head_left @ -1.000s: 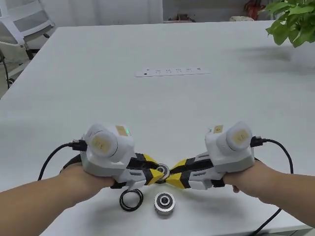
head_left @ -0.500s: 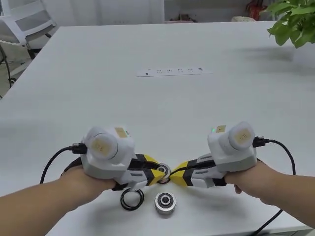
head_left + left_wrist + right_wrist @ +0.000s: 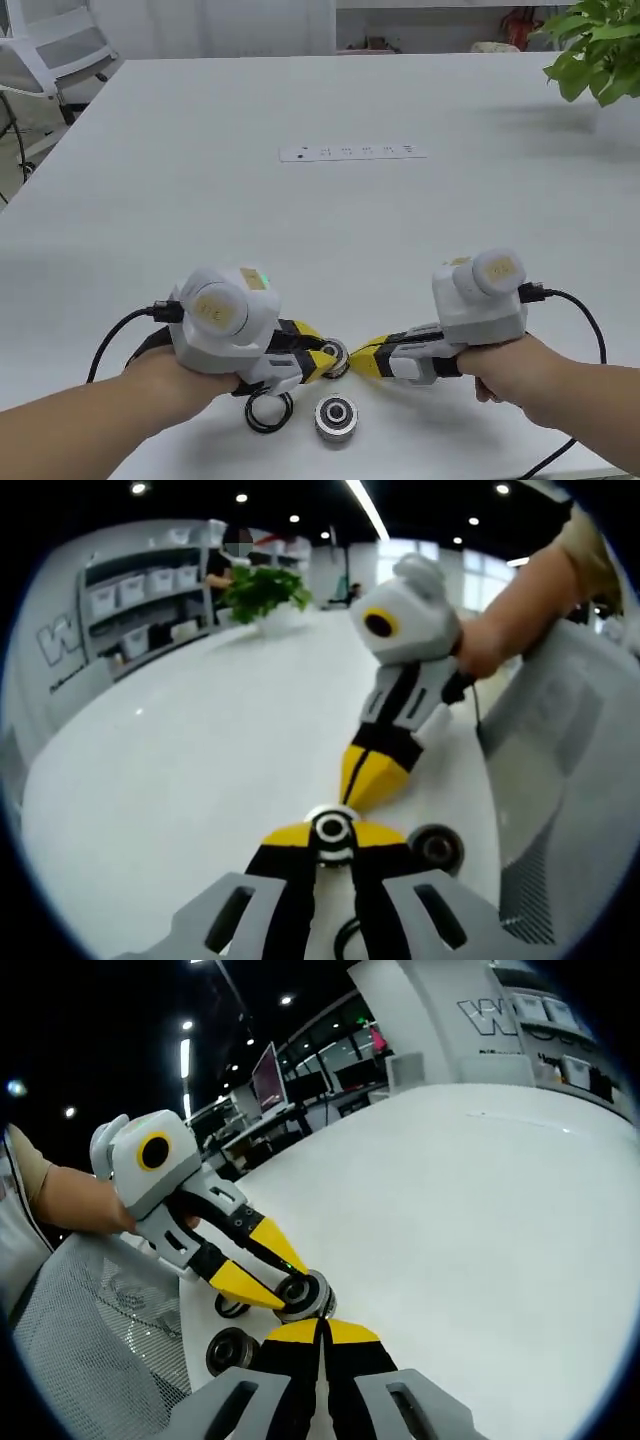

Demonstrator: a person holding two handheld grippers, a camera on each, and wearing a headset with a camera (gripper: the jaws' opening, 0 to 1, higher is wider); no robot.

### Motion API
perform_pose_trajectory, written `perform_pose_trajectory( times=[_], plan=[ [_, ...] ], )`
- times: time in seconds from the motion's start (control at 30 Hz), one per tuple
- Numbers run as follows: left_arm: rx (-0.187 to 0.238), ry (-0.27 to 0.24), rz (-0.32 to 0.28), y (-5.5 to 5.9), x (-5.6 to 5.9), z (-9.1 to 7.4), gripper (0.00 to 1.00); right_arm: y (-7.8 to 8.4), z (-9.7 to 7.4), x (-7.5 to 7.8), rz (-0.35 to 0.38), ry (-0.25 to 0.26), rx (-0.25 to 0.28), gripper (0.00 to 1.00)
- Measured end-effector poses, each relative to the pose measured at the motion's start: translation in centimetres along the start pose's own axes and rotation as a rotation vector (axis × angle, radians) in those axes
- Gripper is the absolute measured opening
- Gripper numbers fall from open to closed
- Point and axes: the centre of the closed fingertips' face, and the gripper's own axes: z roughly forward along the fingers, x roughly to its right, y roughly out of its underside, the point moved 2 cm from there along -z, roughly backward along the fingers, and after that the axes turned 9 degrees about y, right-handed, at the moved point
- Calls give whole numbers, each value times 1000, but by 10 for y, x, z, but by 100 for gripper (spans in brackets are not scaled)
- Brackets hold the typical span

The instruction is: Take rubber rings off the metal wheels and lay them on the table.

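Wheel one [image 3: 334,352] sits clamped at the near table [image 3: 300,220] edge in the head view, between the tips of the left gripper [image 3: 322,362]. The right gripper [image 3: 362,360] meets it from the right with its jaws pressed together. Wheel two [image 3: 335,415] rests on the table just nearer. A loose ring [image 3: 268,408] lies to its left, partly under the left gripper. A power strip [image 3: 350,153] lies far out at centre, and a plant [image 3: 595,45] stands at the far right.

In the left gripper view, the left gripper [image 3: 332,834] holds wheel one [image 3: 332,826] narrowly between its yellow tips. The right gripper [image 3: 372,780] points down onto the wheel's far rim, tips together. Whether they pinch rubber cannot be told. Wheel two [image 3: 436,848] lies just right of the jaws.

In the right gripper view, the right gripper [image 3: 320,1332] shows both jaws closed flat against each other. Directly ahead, touching or nearly so, is wheel one [image 3: 306,1295] in the left gripper [image 3: 290,1285]. Wheel two [image 3: 230,1350] lies on the table to the left.
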Motion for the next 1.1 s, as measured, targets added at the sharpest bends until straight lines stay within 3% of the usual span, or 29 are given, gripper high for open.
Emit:
perform_pose_trajectory(
  times=[0.37, 1.1],
  plan=[
    [-13, -14, 9, 0, 1, 0, 13, -11, -4, -3, 102, -14, 56, 0],
    [-30, -29, 34, 0, 2, 1, 12, -14, -3, -17, 63, -57, 51, 0]
  ],
)
